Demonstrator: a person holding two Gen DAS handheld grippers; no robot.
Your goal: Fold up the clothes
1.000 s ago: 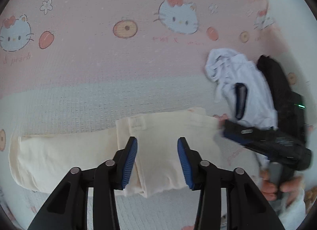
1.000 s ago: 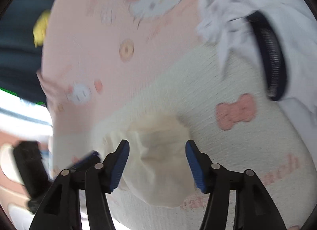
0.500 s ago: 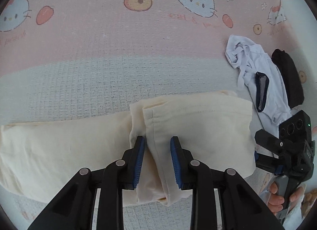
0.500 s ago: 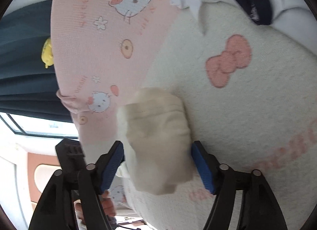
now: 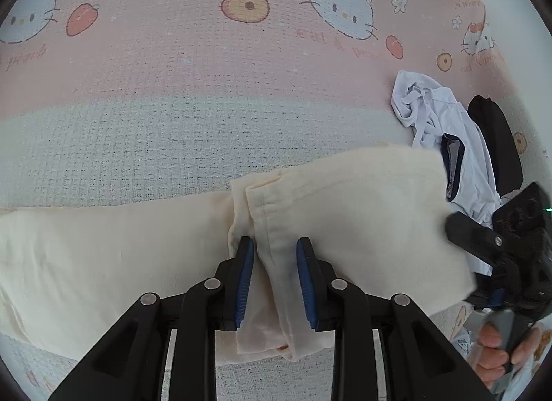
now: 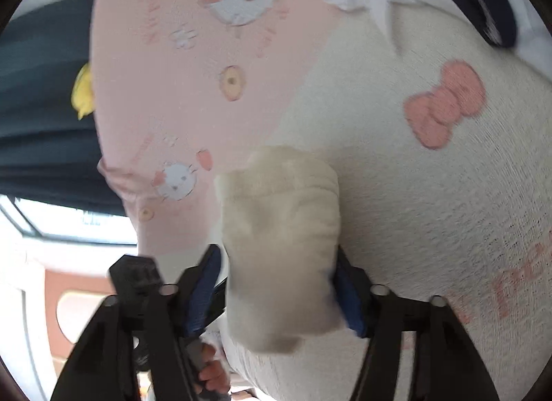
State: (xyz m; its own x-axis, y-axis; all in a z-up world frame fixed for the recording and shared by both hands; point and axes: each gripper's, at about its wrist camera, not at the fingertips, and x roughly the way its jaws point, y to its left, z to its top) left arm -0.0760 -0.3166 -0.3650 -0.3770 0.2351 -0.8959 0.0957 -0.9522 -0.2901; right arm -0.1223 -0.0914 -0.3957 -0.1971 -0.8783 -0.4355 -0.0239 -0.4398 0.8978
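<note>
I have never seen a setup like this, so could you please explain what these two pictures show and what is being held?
There is no robot here: a person holds a two-finger gripper in each hand, and each gripper has a fisheye camera looking along its fingers. One picture comes from the left gripper, which pinches a fold of a cream garment lying on a bedspread printed with cartoon cats. At its right edge you see the right gripper and the hand holding it. The other picture comes from that right gripper, whose jaws have just been closing around the garment's bunched end. A white garment and a black garment lie nearby.
</note>
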